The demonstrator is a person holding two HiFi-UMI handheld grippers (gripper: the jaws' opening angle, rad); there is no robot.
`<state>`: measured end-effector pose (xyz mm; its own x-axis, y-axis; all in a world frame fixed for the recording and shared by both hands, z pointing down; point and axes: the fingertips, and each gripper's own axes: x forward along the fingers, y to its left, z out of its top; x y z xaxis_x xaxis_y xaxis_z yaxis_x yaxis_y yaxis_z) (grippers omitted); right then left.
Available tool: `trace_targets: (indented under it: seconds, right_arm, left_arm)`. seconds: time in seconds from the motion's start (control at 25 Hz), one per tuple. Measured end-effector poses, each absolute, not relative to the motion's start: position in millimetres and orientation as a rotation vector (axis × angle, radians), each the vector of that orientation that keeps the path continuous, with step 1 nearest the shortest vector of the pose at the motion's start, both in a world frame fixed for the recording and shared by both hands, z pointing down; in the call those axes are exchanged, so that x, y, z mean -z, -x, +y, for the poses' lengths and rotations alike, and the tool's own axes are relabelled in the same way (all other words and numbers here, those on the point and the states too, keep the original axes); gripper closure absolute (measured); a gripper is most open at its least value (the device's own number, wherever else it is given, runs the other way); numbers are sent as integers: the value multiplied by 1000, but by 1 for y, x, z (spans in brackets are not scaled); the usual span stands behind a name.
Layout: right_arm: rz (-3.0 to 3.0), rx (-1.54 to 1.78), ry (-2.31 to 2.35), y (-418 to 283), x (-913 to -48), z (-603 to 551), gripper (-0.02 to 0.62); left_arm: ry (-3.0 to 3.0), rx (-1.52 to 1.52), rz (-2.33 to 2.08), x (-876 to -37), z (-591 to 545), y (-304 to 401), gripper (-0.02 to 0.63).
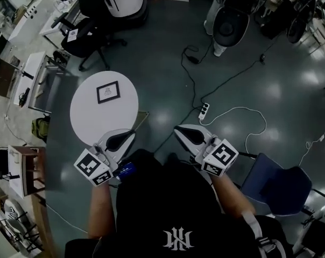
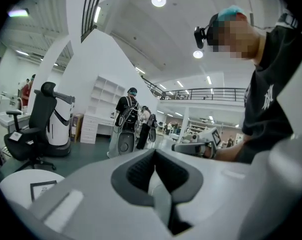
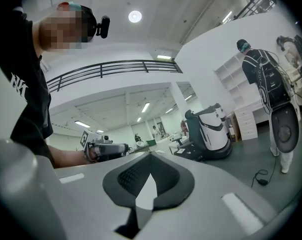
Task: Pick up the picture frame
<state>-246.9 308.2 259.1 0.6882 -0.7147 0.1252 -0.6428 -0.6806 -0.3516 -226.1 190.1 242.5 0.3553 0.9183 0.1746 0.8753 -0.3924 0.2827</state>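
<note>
Task not started. Round white worktop [image 1: 84, 120] stands ahead and to the left. Left tool [image 1: 121, 139] hangs over its near edge; right tool [image 1: 187, 134] is over bare floor, clear of the worktop. Both tools have jaws fully closed with nothing between them, pointing roughly level. Picture frame [image 1: 108, 92] lies flat near the middle of the worktop, untouched, well apart from both tools. Left to do, by my read: reach in, open 1 tool, grip the frame, lift.
</note>
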Motion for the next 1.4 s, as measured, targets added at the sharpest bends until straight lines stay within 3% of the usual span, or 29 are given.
trace_targets:
  seconds: [0.28,0.68,1.08,1.4]
  right_arm:
    - [1190,447,2548,186,-267,308,594]
    - [1359,546,2518,117,-299,283,594]
    - [1555,679,2516,-13,-296,249,594]
    - [1803,687,2446,-99,-310,197,594]
  left_arm:
    - [-2528,-492,1499,-245,183,177,603]
    - [-2549,-545,1247,-315,143,103,603]
    - [-2542,-518,940,-339,74,-23,603]
    - [-2525,-505,699,-362,40,-54,603]
